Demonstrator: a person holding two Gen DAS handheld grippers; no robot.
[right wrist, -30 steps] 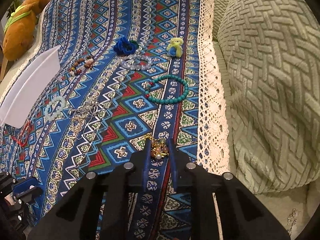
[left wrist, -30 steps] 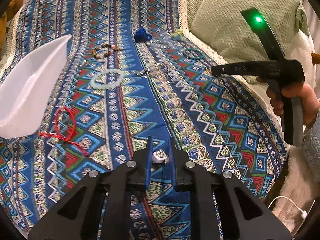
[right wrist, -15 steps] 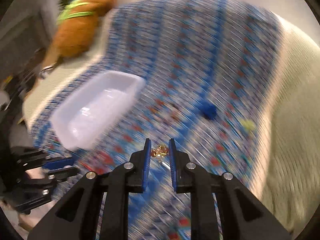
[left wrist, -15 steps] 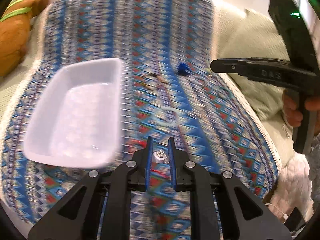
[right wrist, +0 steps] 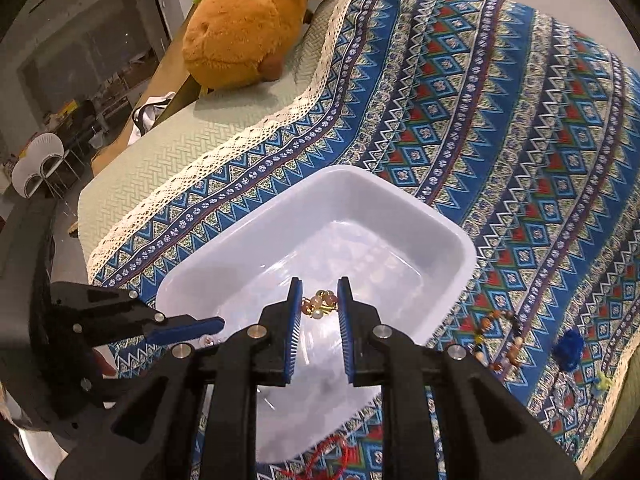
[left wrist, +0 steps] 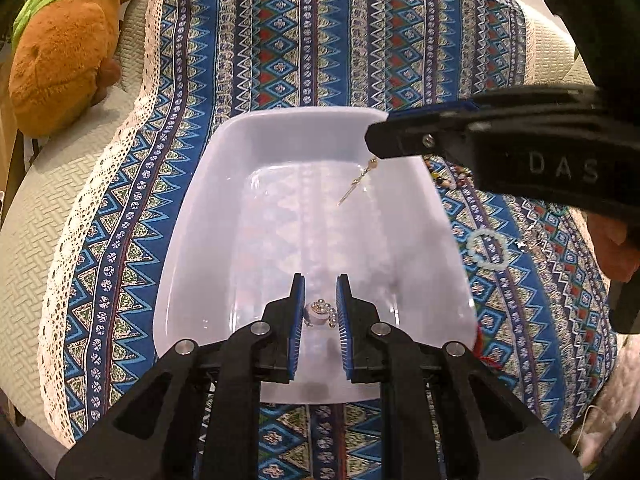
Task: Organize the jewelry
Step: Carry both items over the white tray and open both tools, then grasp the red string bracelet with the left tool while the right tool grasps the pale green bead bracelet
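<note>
Hovering over the white tray (left wrist: 200,216) with both grippers, tray set on the patterned cloth (left wrist: 280,40).

Left wrist view:
- Left gripper (left wrist: 320,282) pointed steeply down at the near end of the tray; jaws opening.
- Silver pearl piece (left wrist: 320,314) between the jaws, low at 6 o'clock over the tray floor; pads apparently no longer pressing on it, grip released.
- Right gripper (left wrist: 378,140) entering from 2 o'clock, tip above the tray's far right corner; thin gold pin dangling beneath it.
- Person's hand (left wrist: 612,240) on its handle at 3 o'clock.
- Pale ring bracelet (left wrist: 488,246) on the cloth just right of the tray, at 3 o'clock.
- Brown plush toy (left wrist: 60,52) at 10 o'clock, off the cloth.

Right wrist view:
- Right gripper jaws clenched on the gold bead piece (right wrist: 320,304), held above the tray interior.
- Left gripper tip at 9 o'clock, over the tray's near left rim.
- Red cord (right wrist: 332,452) at 6 o'clock, beside the tray's near edge.
- Brown beaded bracelet (right wrist: 500,332) and blue piece (right wrist: 570,348) on the cloth at 4 o'clock, apart from the tray.
</note>
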